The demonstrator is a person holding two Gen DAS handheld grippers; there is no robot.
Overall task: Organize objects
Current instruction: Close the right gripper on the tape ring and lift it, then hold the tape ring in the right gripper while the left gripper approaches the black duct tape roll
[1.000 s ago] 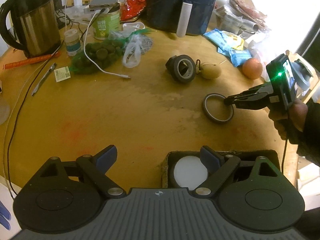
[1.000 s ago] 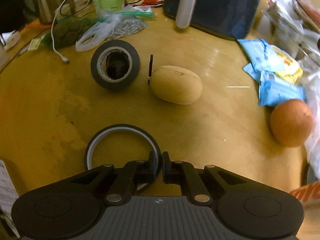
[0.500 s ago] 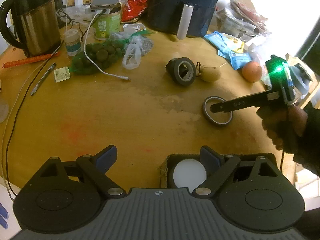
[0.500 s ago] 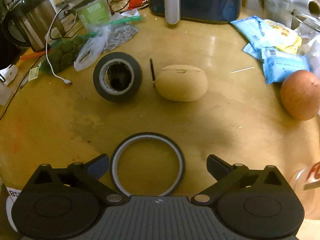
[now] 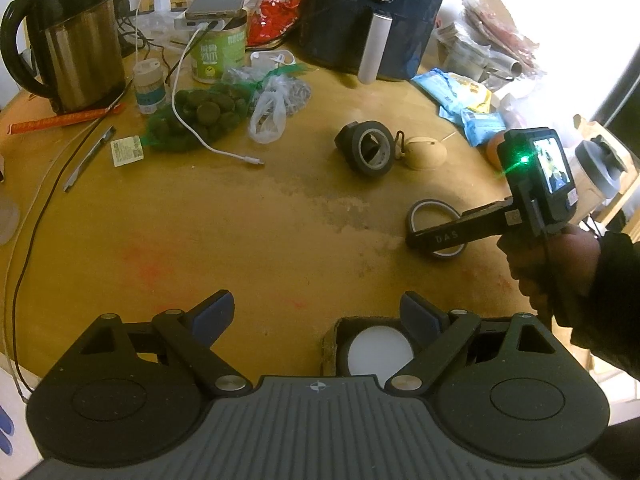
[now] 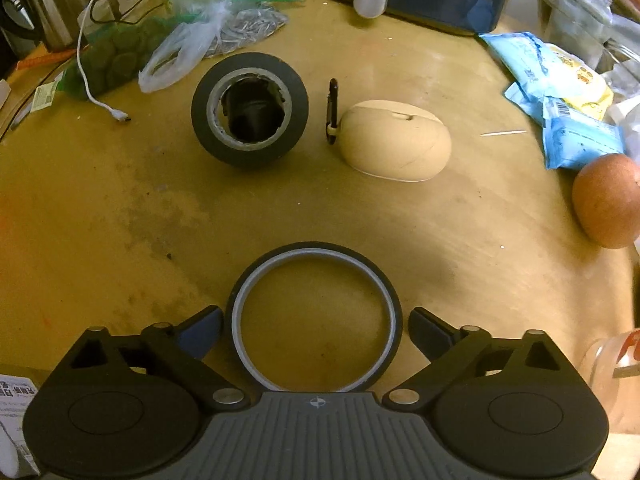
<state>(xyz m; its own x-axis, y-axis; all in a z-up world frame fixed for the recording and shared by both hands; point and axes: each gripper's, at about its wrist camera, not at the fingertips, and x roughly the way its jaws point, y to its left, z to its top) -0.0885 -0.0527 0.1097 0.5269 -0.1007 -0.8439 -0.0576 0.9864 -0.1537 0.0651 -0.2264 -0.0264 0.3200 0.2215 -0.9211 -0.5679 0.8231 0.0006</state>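
One thin dark flat tape ring (image 6: 316, 316) | flat on round yellow wooden table (image 6: 120, 220), between pads of R gripper (image 6: 316, 330) | jaws were pinched, just sprang wide, now closing a bit, not touching | L gripper (image 5: 316, 314) spread, empty | pick-up pending.

Black tape roll (image 6: 250, 120); beige case (image 6: 396, 142); yellow-brown table (image 6: 120, 220); blue packets (image 6: 560, 92).

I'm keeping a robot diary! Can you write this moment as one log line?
right tongs: open, just narrowed slightly, straddling thin tape ring, not gripping | left tongs: open, empty | ring flat on table
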